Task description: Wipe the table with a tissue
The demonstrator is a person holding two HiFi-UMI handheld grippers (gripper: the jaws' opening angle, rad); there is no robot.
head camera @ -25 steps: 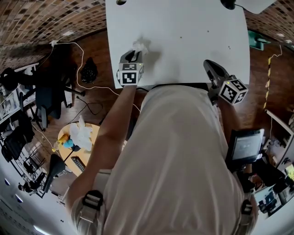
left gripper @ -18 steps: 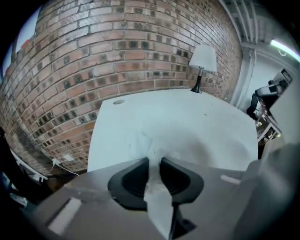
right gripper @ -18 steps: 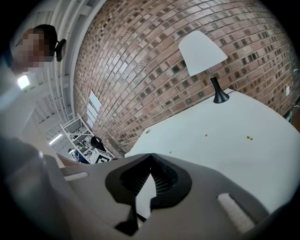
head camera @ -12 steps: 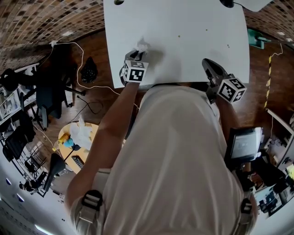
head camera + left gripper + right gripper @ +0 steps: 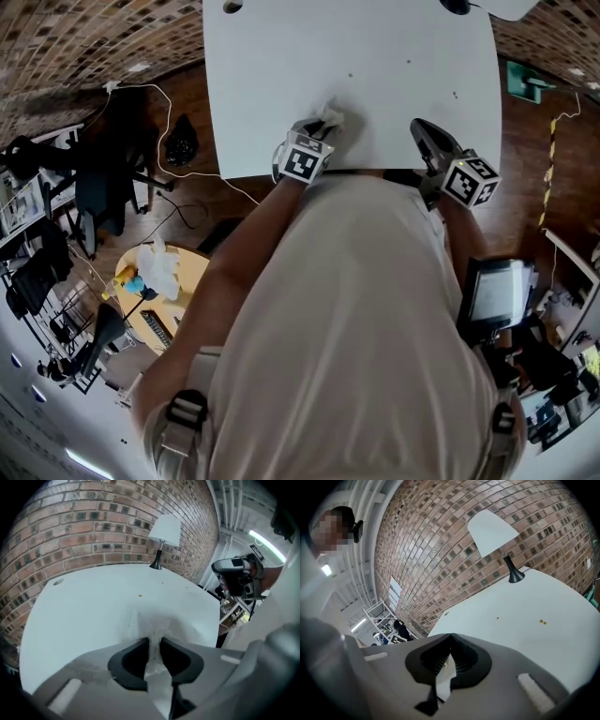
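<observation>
The left gripper [image 5: 154, 649] was clamped on the tissue [image 5: 155, 629]. Its 2 dark jaws squeezed a thin white strip of it, & the rest of the tissue puffed out in front & lay on the white table [image 5: 281, 66]. In the head view that gripper sat a bit above the middle of the pic, close to the near edge of the table, w/ the crumpled tissue just above it. The right gripper [image 5: 451, 637] had its jaws together at the tips, w/ nothing held btw them. In the head view it was at the right side of the pic, by the near edge of the table, well apart from the tissue. A lamp [image 5: 165, 529] w/ a white shade & a dark foot stood at the far end of the table, up top in both gripper views. A few tiny specks [image 5: 541, 620] dotted the table top. A brick wall [image 5: 93, 522] rose behind the table. The person's pale shirt [image 5: 356, 328] filled the lower middle of the head view. At the lower left of that view was a small round yellow table [image 5: 192, 267] w/ white crumpled stuff on it, on a brown floor [image 5: 187, 89].
</observation>
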